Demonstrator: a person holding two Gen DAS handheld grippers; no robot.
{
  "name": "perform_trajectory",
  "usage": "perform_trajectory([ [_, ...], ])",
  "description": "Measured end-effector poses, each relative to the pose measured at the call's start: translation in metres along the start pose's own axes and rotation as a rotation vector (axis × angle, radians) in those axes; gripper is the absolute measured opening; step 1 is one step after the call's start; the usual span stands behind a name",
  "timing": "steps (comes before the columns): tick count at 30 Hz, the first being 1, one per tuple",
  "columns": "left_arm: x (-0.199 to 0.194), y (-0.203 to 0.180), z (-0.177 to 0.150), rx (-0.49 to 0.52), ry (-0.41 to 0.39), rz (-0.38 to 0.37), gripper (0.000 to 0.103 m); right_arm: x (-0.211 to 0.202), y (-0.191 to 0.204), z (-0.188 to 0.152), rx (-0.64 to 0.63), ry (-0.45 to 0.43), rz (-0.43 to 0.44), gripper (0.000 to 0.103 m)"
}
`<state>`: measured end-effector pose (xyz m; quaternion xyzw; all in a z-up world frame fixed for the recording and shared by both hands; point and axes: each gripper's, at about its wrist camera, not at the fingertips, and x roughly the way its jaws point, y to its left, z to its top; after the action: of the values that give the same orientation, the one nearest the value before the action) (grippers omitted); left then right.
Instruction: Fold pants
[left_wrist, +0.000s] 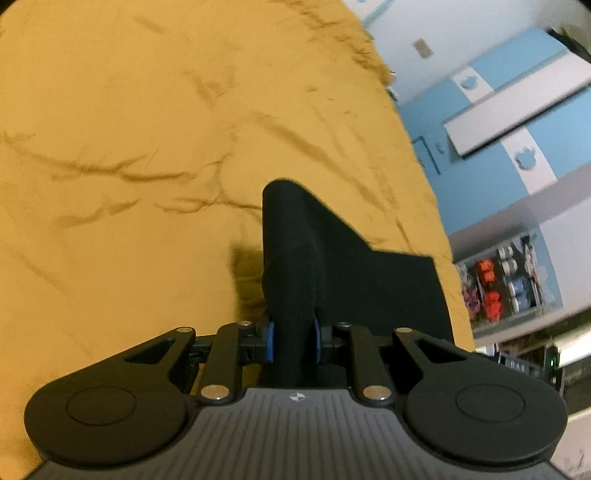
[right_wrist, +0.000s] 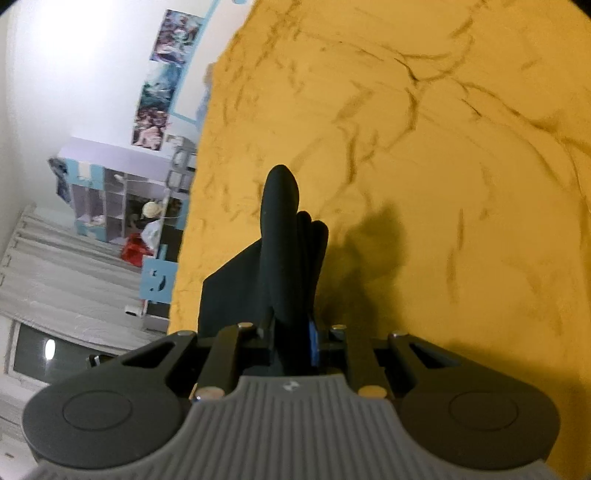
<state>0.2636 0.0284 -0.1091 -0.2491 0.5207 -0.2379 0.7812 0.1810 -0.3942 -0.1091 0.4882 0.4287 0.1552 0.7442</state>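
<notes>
- The left gripper is clamped on a thick bunched fold of the black pants; cloth fills the gap between its blue pads, so the hold looks firm.
- The right gripper likewise pinches a bunched fold of the pants, which rises toward 12 o'clock from its jaws.
- The pants hang from both grips above the yellow bedspread. In the left view the loose cloth spreads toward 3 o'clock, in the right view toward 9 o'clock, so it appears stretched between the two hands.
- The step in hand seems to be carrying the held edge over to lay a fold.
- To do it well: keep both grips tight, hold the hands level with each other and apart enough to keep the edge taut, lower together, and release only once the cloth lies flat on the bedspread.
</notes>
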Motion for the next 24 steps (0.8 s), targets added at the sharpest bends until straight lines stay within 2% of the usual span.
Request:
perform_trajectory([
  [6,0.021,0.025,-0.002,-0.057,0.005,-0.024,0.028,0.020,-0.034,0.009,0.044,0.015,-0.006,0.012],
  [9,0.023,0.034,-0.003,-0.082,0.014,-0.028,0.036,0.021,-0.048,0.009,0.052,0.026,-0.018,0.012],
  [12,0.008,0.034,-0.004,-0.106,-0.014,0.012,0.038,0.017,-0.044,0.007,0.008,0.011,-0.031,0.017],
  [13,-0.003,0.028,-0.006,-0.093,-0.032,0.046,0.038,0.012,-0.038,0.006,-0.038,-0.003,-0.054,0.024],
  [17,-0.045,-0.010,-0.021,0.049,-0.120,0.176,0.037,-0.023,0.002,-0.004,-0.284,-0.064,-0.199,0.026],
  [20,-0.068,-0.047,-0.047,0.164,-0.157,0.225,0.037,-0.047,0.041,-0.027,-0.499,-0.117,-0.268,0.026],
  [24,-0.074,-0.076,-0.085,0.239,-0.168,0.260,0.036,-0.050,0.079,-0.073,-0.764,-0.132,-0.354,0.026],
])
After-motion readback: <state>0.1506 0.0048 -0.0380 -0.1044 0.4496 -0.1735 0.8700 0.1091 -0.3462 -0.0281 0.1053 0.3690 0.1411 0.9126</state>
